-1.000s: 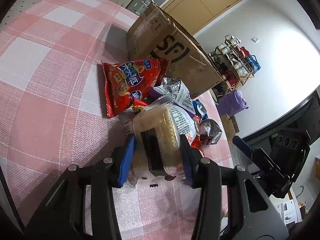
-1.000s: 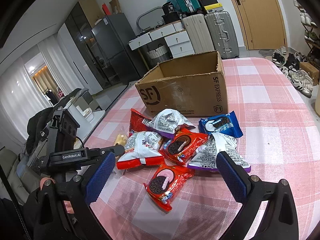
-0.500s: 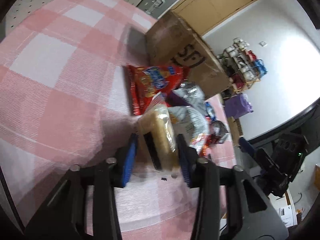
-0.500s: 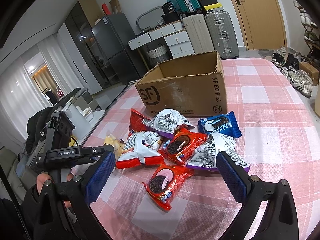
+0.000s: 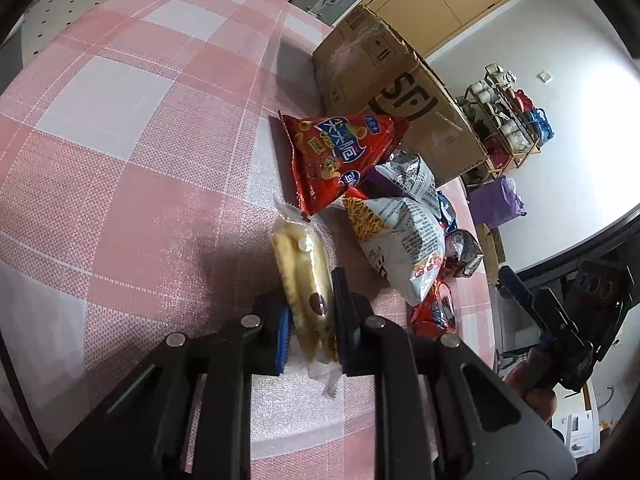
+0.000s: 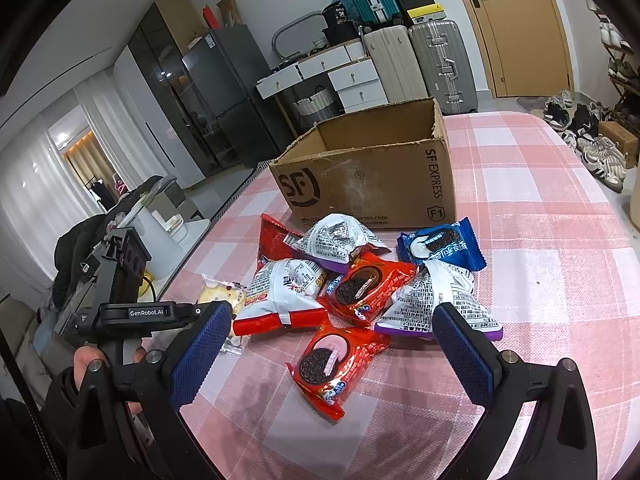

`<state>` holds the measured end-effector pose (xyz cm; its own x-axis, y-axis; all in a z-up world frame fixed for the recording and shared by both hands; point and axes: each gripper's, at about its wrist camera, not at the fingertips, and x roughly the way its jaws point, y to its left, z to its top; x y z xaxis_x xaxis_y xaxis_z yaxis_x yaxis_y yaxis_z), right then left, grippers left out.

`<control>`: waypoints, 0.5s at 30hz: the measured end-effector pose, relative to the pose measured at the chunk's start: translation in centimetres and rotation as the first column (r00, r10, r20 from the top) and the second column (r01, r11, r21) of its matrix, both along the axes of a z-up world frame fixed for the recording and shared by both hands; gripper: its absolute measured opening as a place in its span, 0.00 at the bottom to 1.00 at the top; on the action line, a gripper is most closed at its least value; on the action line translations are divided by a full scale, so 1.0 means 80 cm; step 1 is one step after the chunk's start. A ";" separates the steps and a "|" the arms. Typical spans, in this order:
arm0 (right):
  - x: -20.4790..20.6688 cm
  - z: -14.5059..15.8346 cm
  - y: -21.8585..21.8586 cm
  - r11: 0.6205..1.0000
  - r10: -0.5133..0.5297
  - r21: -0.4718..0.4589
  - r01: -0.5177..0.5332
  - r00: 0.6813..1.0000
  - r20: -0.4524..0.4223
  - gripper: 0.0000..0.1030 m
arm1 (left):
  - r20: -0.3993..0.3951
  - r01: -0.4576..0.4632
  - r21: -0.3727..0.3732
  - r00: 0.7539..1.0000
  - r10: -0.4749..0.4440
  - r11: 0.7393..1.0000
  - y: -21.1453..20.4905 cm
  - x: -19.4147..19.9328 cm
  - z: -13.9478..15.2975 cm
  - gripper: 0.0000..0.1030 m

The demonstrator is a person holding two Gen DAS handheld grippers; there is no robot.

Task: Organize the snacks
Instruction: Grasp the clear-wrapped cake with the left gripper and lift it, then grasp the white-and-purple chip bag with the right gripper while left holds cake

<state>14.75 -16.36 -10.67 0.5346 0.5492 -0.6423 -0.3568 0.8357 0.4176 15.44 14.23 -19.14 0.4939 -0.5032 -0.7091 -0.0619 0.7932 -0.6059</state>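
My left gripper (image 5: 310, 316) is shut on a clear pack of yellow cakes (image 5: 302, 276), turned on edge just above the pink check tablecloth; the pack also shows in the right wrist view (image 6: 218, 294). A pile of snack bags lies before the open cardboard box (image 6: 368, 176): a red crisp bag (image 5: 340, 156), a white and red bag (image 6: 282, 300), red cookie packs (image 6: 332, 364), a blue cookie pack (image 6: 440, 246) and silver bags (image 6: 436, 300). My right gripper (image 6: 332, 356) is open and empty, hovering over the nearest red cookie pack.
The cardboard box (image 5: 396, 88) stands behind the pile at the table's middle. The table edge (image 6: 216, 220) runs along the left. Suitcases (image 6: 420, 60) and a shoe rack (image 5: 508, 116) stand beyond the table.
My left gripper closed tighter on the cake pack, turned it on edge and drew it back from the pile. The right gripper has not moved.
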 end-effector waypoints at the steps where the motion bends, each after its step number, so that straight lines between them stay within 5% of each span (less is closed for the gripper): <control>1: 0.000 0.000 0.000 1.000 0.000 0.002 0.000 1.000 0.001 0.99 | -0.002 -0.002 -0.002 1.000 0.002 1.000 0.000 -0.001 -0.001 0.14; 15: 0.008 -0.007 -0.019 0.998 -0.055 -0.036 0.054 0.998 -0.009 0.99 | 0.023 -0.003 0.000 1.000 0.003 1.000 0.003 -0.015 0.016 0.11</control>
